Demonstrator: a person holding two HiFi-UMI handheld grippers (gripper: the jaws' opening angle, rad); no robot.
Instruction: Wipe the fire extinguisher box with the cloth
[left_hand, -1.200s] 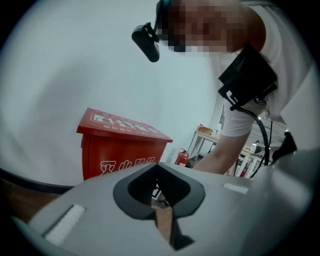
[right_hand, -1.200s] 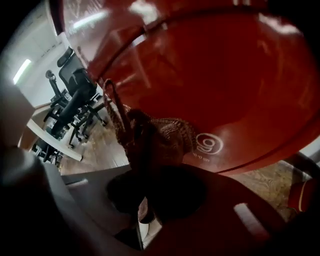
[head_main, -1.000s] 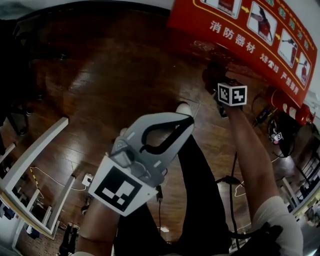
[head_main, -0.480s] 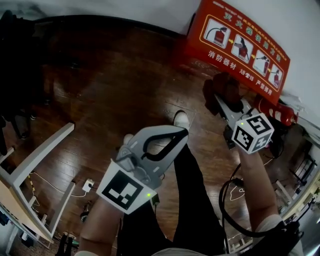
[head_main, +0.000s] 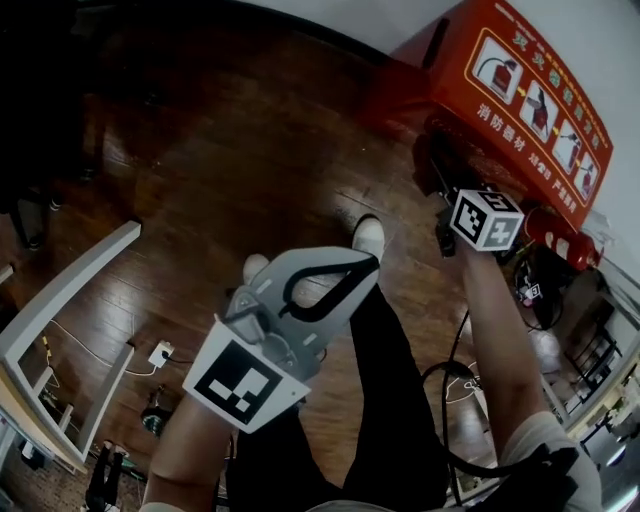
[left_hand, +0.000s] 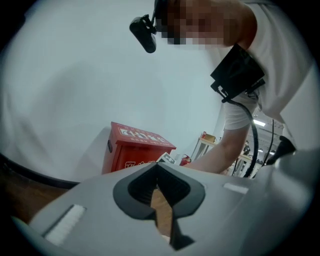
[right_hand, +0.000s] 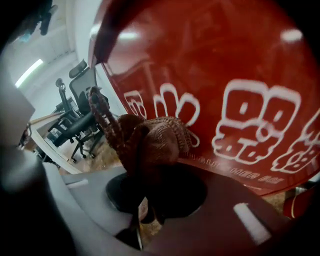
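Observation:
The red fire extinguisher box (head_main: 520, 95) with white characters stands against the wall at the upper right. It fills the right gripper view as a glossy red panel (right_hand: 215, 75). My right gripper (right_hand: 142, 200) is shut on a brown knitted cloth (right_hand: 150, 142), which bunches up just in front of the box face. In the head view the right gripper's marker cube (head_main: 484, 219) hovers close below the box, with the cloth (head_main: 432, 158) as a dark lump by it. My left gripper (head_main: 325, 285) is held low over the floor, shut and empty; from it the box (left_hand: 135, 150) looks small and distant.
Dark wooden floor (head_main: 200, 150) spreads to the left. A white table frame (head_main: 60, 300) stands at the left edge. A red extinguisher (head_main: 560, 235) lies to the right below the box. Cables (head_main: 450, 390) hang by my right arm. Office chairs (right_hand: 75, 115) show beyond the box.
The right gripper has gone up toward the box with the cloth. The head view has shifted, so the box sits more to the right. The left gripper has barely moved.

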